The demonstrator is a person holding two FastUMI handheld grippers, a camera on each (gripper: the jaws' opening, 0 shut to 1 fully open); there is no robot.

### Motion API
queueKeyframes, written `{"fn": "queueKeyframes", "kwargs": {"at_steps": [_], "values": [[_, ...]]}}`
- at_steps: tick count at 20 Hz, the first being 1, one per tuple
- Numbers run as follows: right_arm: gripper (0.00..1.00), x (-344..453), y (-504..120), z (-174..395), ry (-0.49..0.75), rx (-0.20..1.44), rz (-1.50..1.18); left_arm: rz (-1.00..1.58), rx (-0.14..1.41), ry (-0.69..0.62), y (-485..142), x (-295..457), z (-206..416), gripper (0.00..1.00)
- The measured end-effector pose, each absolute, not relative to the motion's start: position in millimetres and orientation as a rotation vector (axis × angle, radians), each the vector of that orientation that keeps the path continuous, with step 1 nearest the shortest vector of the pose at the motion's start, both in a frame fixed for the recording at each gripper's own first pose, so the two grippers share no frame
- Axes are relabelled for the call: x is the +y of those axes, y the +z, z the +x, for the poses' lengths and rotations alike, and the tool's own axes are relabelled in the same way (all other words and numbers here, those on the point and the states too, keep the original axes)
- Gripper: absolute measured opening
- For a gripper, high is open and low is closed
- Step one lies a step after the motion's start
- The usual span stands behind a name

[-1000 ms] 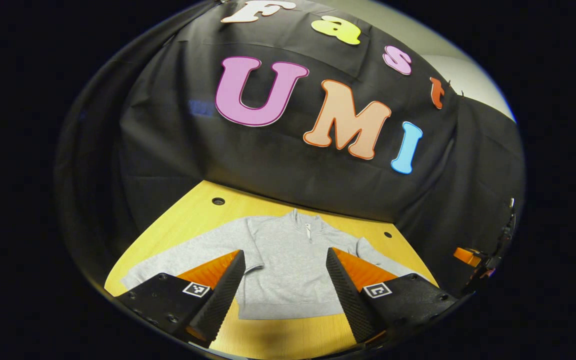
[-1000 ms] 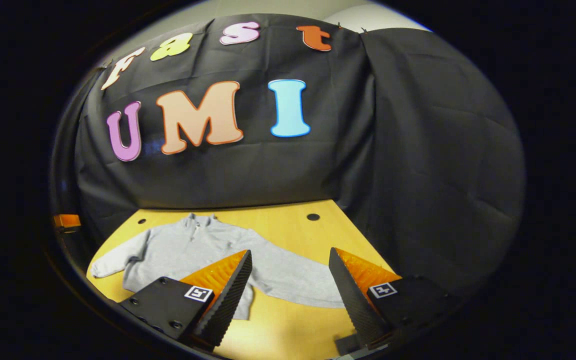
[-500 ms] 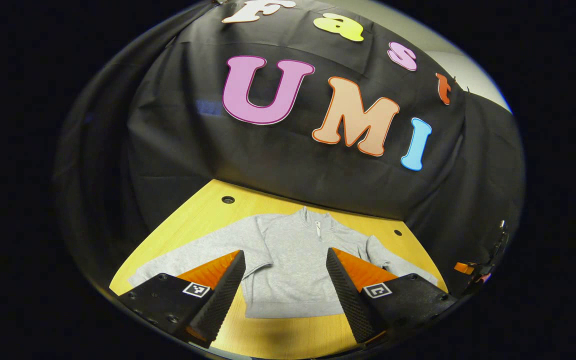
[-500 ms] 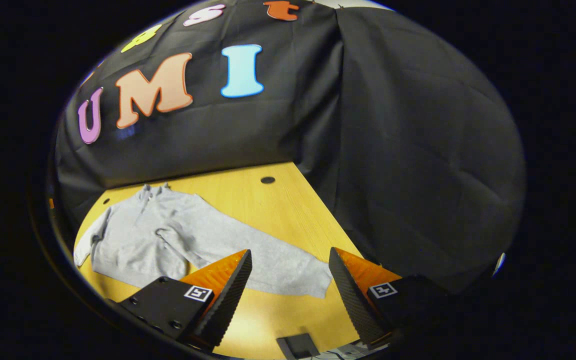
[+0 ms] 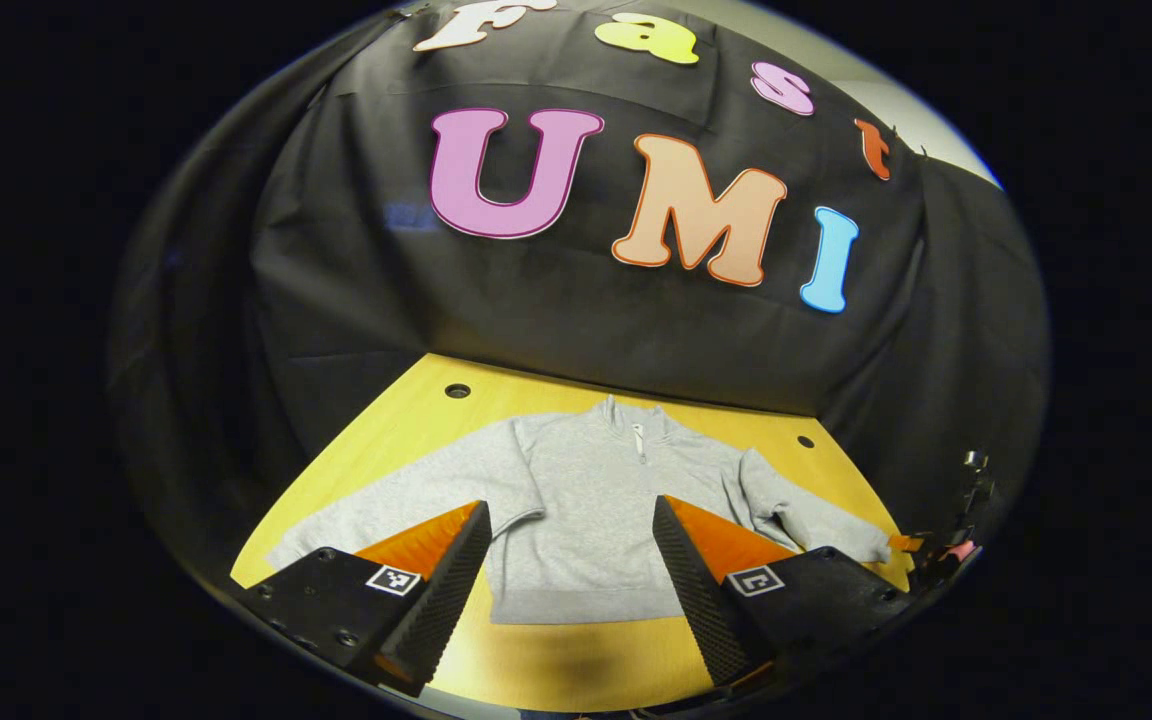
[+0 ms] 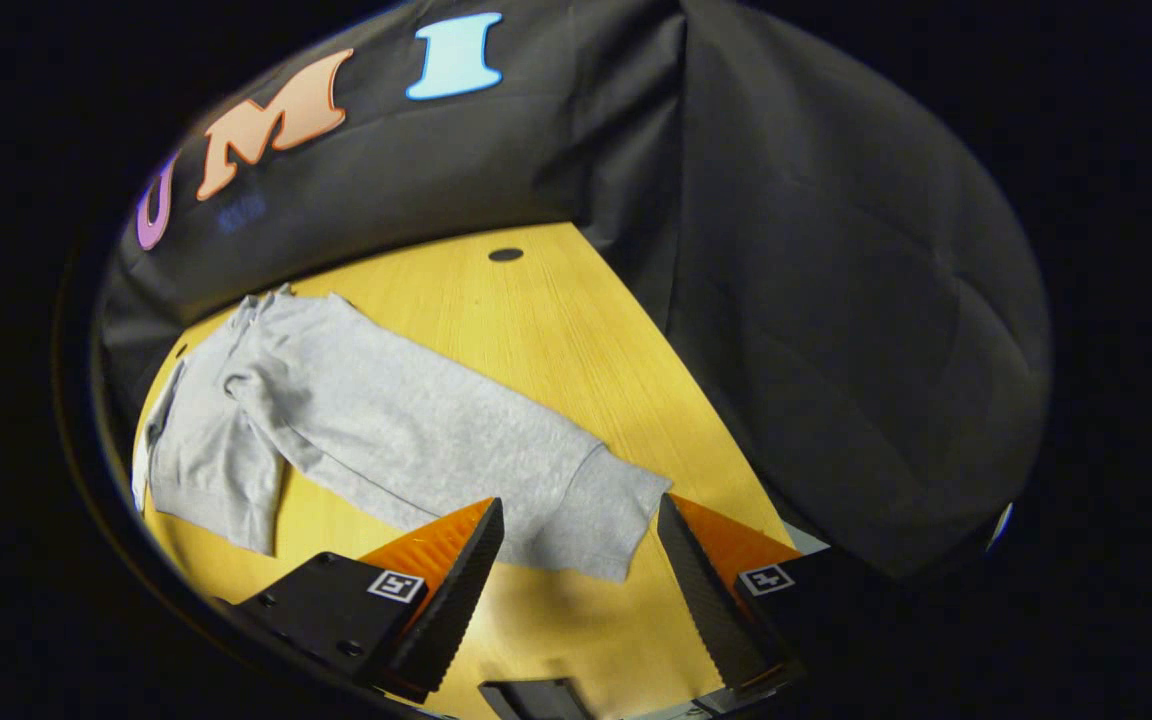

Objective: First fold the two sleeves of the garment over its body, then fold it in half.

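Observation:
A grey zip-neck sweatshirt (image 5: 586, 500) lies flat on the wooden table (image 5: 406, 420), collar toward the booth wall and both sleeves spread out to the sides. My left gripper (image 5: 571, 570) hangs open above the hem, its fingers astride the body. In the right gripper view the sweatshirt's sleeve (image 6: 416, 420) runs toward me, and its cuff (image 6: 601, 510) lies between the open fingers of my right gripper (image 6: 581, 570). Whether those fingers touch the cloth I cannot tell. The other gripper (image 5: 911, 543) peeks in at the right sleeve's cuff in the left gripper view.
Black cloth walls close the table at the back and on both sides. Round holes (image 5: 456, 390) (image 6: 505, 254) sit in the tabletop near the far edge. A dark flat object (image 6: 526, 698) lies at the near table edge below my right gripper.
My right gripper has swung right and dropped toward the sleeve; the cuff now sits between its fingers. My left gripper has barely moved and stays open.

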State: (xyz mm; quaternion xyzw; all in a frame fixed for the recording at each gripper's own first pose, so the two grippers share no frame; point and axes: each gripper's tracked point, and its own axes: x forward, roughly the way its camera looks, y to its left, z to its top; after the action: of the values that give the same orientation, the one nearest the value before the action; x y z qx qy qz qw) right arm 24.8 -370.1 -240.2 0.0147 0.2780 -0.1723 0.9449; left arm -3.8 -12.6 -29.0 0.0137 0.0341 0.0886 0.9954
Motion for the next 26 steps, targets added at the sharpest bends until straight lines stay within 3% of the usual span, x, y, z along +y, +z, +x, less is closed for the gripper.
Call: {"fn": "queueKeyframes", "kwargs": {"at_steps": [1,2,5,6,11,12,13,15,16,18,21,22,26], "values": [[0.94,-368,-243,26,-0.348,0.58,0.032,0.022,0.074,0.175,-33,-16,-4,0.94],[0.98,-369,-248,28,-0.343,0.588,0.034,0.024,0.079,0.179,-34,-17,-2,0.94],[0.94,-372,-257,31,-0.325,0.608,0.018,0.032,0.092,0.197,-38,-17,-7,0.94],[0.98,-372,-260,30,-0.319,0.621,0.01,0.032,0.097,0.204,-39,-18,-7,0.94],[0.95,-374,-265,31,-0.294,0.638,0.032,0.021,0.099,0.249,-44,-14,-14,0.95],[0.86,-373,-266,31,-0.288,0.641,0.035,0.013,0.099,0.251,-45,-14,-14,0.95],[0.84,-373,-266,31,-0.283,0.644,0.032,0.006,0.099,0.254,-46,-13,-13,0.95],[0.65,-373,-265,31,-0.284,0.656,0.029,-0.003,0.095,0.256,-48,-13,-12,0.94],[0.53,-369,-264,31,-0.278,0.663,0.032,-0.007,0.093,0.254,-48,-13,-11,0.94],[0.21,-358,-262,32,-0.278,0.673,0.039,-0.01,0.095,0.249,-51,-13,-10,0.95],[0.22,-345,-267,34,-0.286,0.667,0.005,-0.008,0.101,0.232,-52,-13,-7,0.95],[0.11,-342,-261,32,-0.286,0.661,-0.003,-0.007,0.102,0.223,-53,-13,-6,0.95],[0.11,-333,-232,21,-0.306,0.604,0.001,-0.001,0.114,0.169,-53,-8,0,0.95]]}}
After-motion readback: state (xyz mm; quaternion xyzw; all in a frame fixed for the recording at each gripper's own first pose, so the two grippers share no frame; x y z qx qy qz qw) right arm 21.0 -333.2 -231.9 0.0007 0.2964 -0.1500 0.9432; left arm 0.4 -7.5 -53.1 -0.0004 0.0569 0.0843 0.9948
